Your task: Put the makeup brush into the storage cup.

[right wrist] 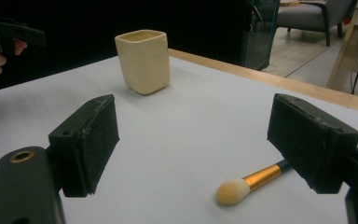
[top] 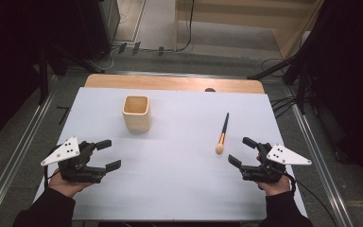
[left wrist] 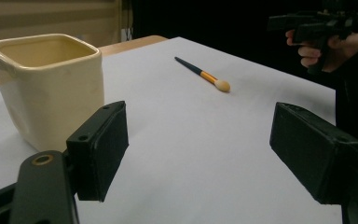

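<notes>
A cream square cup (top: 136,113) stands upright at the back left of the white sheet (top: 179,184). A makeup brush (top: 222,134) with a dark handle, gold ferrule and pale bristles lies right of centre, bristles toward me. My left gripper (top: 110,154) is open at the near left, nothing between its jaws. My right gripper (top: 239,150) is open at the near right, just right of the bristles. In the left gripper view the cup (left wrist: 51,88) is close beyond the left jaw, with the brush (left wrist: 205,74) farther off. In the right gripper view the brush (right wrist: 251,182) lies low between the open jaws and the cup (right wrist: 144,60) stands beyond.
The white sheet covers a wooden table whose bare edge (top: 170,82) shows at the back. Metal rails (top: 19,156) run along both sides on the floor, and cables (top: 283,101) lie by the far right corner. A chair (right wrist: 317,14) stands far behind.
</notes>
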A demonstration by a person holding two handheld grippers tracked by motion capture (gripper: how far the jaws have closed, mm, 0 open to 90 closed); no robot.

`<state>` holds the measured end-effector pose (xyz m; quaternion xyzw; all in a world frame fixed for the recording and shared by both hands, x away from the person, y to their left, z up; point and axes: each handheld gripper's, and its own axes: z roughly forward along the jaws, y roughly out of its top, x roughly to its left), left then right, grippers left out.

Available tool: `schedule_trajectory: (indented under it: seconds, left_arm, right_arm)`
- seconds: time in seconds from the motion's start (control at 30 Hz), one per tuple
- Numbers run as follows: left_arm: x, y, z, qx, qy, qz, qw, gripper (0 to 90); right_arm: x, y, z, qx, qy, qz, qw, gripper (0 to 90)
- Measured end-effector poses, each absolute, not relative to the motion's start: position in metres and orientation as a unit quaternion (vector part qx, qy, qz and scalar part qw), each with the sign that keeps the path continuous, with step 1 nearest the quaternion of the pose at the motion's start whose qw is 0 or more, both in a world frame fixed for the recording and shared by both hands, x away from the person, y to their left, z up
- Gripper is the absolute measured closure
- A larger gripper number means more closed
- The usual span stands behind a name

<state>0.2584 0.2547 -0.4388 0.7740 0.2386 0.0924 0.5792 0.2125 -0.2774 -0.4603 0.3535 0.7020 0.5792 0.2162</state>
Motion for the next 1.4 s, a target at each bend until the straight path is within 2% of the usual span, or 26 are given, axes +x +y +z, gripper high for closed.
schedule_trajectory:
  seconds: [0.3, 0.7, 1.4]
  left_arm:
    - [0.26, 0.253, -0.44, 0.783, 0.23, 0.092, 0.57, 20.4]
    - [0.259, 0.252, -0.44, 0.786, 0.228, 0.091, 0.568, 20.8]
    - [0.262, 0.259, -0.44, 0.785, 0.238, 0.095, 0.564, 20.9]
  right_arm:
    - [0.215, -0.276, -0.46, 0.356, 0.701, 0.58, 0.214, 17.0]
    - [0.217, -0.27, -0.449, 0.419, 0.678, 0.541, 0.267, 16.7]
    - [0.241, -0.251, -0.442, 0.514, 0.618, 0.503, 0.317, 13.7]
